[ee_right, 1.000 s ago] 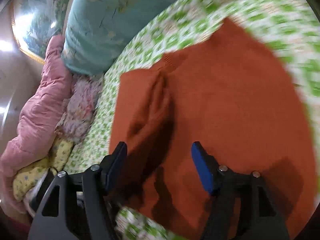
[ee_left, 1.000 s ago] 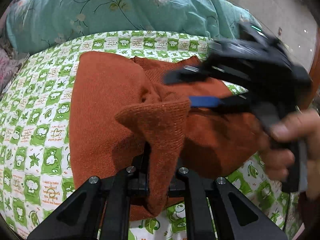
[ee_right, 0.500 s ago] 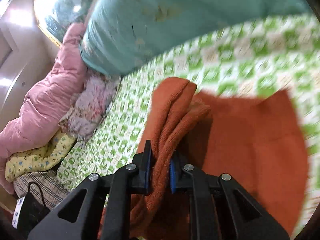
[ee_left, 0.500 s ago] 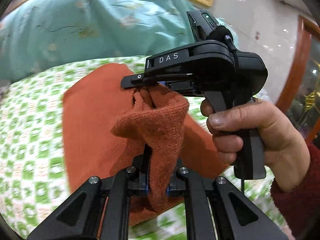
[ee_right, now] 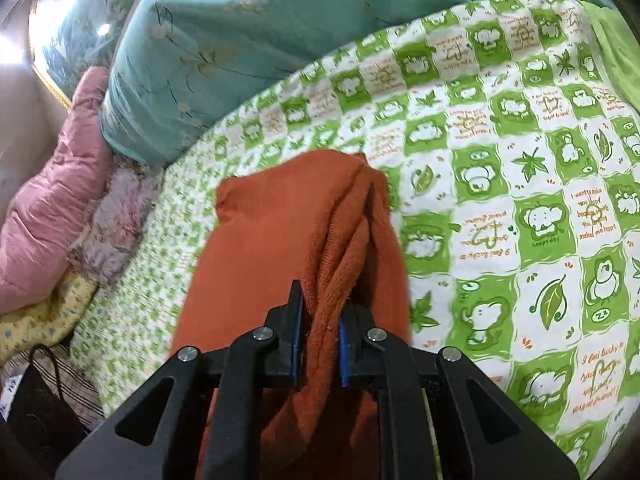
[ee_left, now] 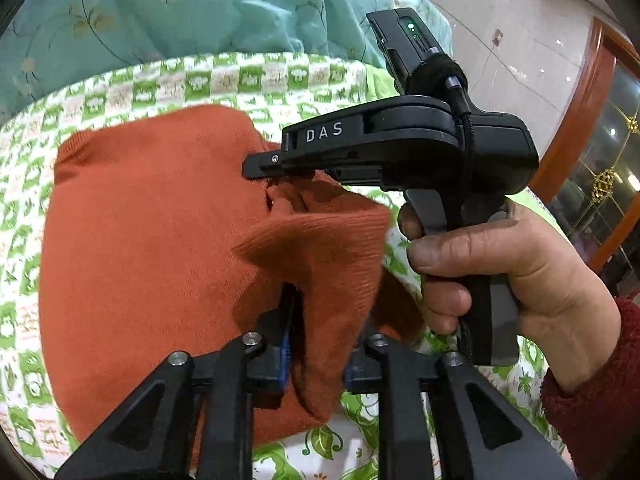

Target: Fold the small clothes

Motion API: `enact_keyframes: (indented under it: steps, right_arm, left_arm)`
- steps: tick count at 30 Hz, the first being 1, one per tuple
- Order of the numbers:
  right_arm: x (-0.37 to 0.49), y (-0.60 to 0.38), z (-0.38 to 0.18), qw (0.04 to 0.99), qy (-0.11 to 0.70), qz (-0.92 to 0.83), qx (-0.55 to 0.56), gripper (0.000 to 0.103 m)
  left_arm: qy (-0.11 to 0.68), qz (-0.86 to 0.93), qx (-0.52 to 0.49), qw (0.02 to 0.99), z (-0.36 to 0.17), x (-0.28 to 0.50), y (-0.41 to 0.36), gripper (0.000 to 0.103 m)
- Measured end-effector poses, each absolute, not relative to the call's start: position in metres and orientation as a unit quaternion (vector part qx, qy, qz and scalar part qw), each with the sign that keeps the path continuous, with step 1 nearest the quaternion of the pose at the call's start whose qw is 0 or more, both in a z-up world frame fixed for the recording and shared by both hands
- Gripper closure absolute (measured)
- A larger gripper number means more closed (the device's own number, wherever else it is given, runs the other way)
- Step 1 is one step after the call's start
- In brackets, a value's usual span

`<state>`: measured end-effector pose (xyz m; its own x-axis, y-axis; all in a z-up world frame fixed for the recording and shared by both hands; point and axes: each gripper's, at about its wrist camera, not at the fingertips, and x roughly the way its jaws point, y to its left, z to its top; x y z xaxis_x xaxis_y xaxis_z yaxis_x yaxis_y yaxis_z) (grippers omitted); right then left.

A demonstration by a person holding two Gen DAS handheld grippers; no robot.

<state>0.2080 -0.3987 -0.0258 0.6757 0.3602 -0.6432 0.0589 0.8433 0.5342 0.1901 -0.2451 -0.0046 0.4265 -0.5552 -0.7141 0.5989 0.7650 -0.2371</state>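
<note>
Rust sweater lies on the green checked bedspread. Right tool clamps a bunched fold; left tool is opening, cloth between its pads. Carry fold across level, keep edges aligned before release.

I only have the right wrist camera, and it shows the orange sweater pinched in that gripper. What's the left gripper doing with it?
Observer: The left gripper has a draped fold of the orange sweater between its jaws, and they are opening.
Operator: Where does my right gripper sit relative to that fold?
Observer: In the left wrist view the right gripper bites the sweater just above the fold, coming in from the right.
Operator: Is its indicator on?
Observer: Yes, a green light glows on its top.
</note>
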Motion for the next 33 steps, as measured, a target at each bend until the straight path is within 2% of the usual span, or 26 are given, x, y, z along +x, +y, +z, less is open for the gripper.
enact_keyframes:
  steps: [1, 4, 6, 7, 10, 11, 14, 16, 18, 33]
  right_arm:
    - [0.207, -0.4, -0.028, 0.876, 0.392, 0.087, 0.267, 0.087]
    - [0.202, -0.404, -0.03, 0.876, 0.389, 0.085, 0.27, 0.085]
    - [0.195, -0.406, -0.027, 0.88, 0.389, 0.068, 0.263, 0.075]
    - [0.191, -0.406, -0.024, 0.884, 0.387, 0.058, 0.257, 0.07]
    - [0.176, -0.409, -0.015, 0.892, 0.38, 0.034, 0.241, 0.067]
    - [0.172, -0.411, -0.013, 0.892, 0.381, 0.027, 0.241, 0.066]
    - [0.159, -0.413, -0.01, 0.888, 0.382, 0.027, 0.256, 0.047]
    - [0.153, -0.408, -0.008, 0.889, 0.376, 0.034, 0.26, 0.03]
    - [0.149, -0.402, -0.007, 0.889, 0.379, 0.044, 0.254, 0.023]
    - [0.167, -0.397, -0.037, 0.864, 0.414, 0.091, 0.273, 0.023]
  left_arm:
    - [0.415, -0.348, 0.024, 0.84, -0.006, 0.188, -0.242, 0.07]
    - [0.422, -0.358, 0.023, 0.832, -0.007, 0.175, -0.238, 0.065]
    - [0.428, -0.367, 0.015, 0.826, -0.002, 0.169, -0.229, 0.063]
    - [0.428, -0.371, 0.008, 0.824, 0.002, 0.166, -0.221, 0.058]
    - [0.423, -0.362, -0.007, 0.83, 0.014, 0.163, -0.198, 0.042]
    - [0.42, -0.358, -0.012, 0.834, 0.017, 0.163, -0.189, 0.04]
    - [0.417, -0.337, -0.023, 0.844, 0.022, 0.165, -0.162, 0.034]
    - [0.42, -0.317, -0.032, 0.85, 0.021, 0.178, -0.145, 0.032]
    - [0.428, -0.298, -0.044, 0.852, 0.017, 0.191, -0.129, 0.032]
    - [0.497, -0.258, -0.151, 0.815, -0.04, 0.269, -0.084, 0.029]
